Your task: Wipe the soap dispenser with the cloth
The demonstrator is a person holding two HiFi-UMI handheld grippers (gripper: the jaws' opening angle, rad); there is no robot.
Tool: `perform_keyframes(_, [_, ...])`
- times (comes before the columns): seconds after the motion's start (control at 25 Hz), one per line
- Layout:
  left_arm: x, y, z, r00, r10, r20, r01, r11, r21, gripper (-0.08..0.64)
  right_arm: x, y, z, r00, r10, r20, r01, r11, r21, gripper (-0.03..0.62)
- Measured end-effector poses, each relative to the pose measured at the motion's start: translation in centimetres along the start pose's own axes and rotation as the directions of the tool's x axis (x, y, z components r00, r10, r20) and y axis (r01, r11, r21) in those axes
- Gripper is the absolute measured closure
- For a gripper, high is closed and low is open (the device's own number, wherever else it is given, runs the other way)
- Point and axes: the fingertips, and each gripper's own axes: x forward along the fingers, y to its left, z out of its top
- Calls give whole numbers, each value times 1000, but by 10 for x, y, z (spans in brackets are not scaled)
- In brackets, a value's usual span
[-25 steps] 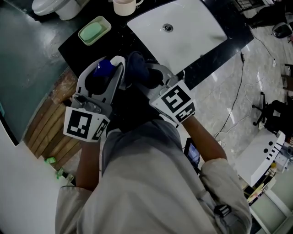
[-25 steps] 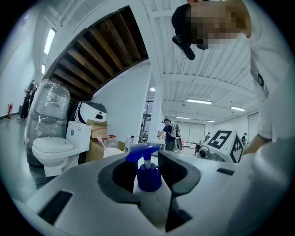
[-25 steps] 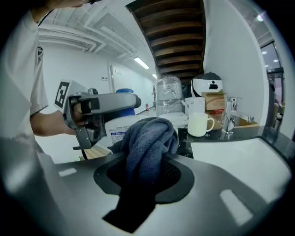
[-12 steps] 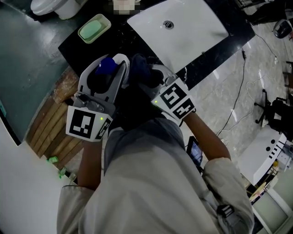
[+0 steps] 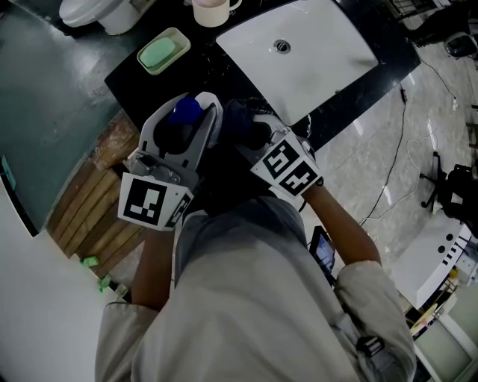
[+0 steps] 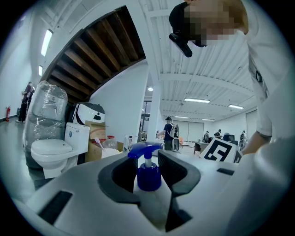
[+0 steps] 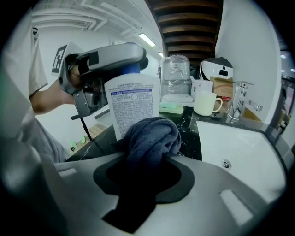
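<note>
The soap dispenser [image 7: 133, 110] is a white labelled bottle with a blue pump [image 5: 185, 112]. My left gripper [image 5: 183, 133] is shut on the bottle's shoulder, and the blue pump [image 6: 146, 168] rises between its jaws in the left gripper view. My right gripper [image 5: 250, 134] is shut on a bunched dark blue cloth [image 7: 152, 136]. The cloth [image 5: 240, 123] presses against the lower front of the bottle, below its label. In the right gripper view my left gripper [image 7: 101, 60] sits atop the bottle. The bottle's base is hidden behind the cloth.
A black counter [image 5: 134, 74] holds a white sink basin [image 5: 299, 52] with a faucet [image 7: 237, 106], a green soap dish [image 5: 163, 51] and a cream mug [image 5: 213, 11]. Wooden slats [image 5: 89, 209] lie at the left. A toilet [image 6: 50, 147] stands beyond.
My right gripper has sunk a little with the cloth along the bottle's side. My left gripper and the dispenser have stayed where they were.
</note>
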Motion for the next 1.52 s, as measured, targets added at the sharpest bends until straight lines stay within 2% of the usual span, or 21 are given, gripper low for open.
perform_keyframes(0.44, [1, -1, 0, 1000, 5, 1, -5, 1000, 8, 422, 4, 13, -22, 991, 46, -129, -47, 999, -6, 472])
perform_keyframes(0.76, [0, 0, 0, 1000, 7, 4, -7, 1000, 7, 422, 6, 20, -26, 981, 82, -177, -82, 997, 8, 472])
perform_keyframes(1.04, [0, -1, 0, 1000, 9, 6, -9, 1000, 15, 422, 4, 25, -25, 982, 101, -159, -96, 995, 41, 472])
perform_keyframes(1.52, [-1, -3, -1, 1000, 14, 9, -15, 1000, 22, 422, 2, 34, -19, 981, 126, -147, -121, 992, 43, 473])
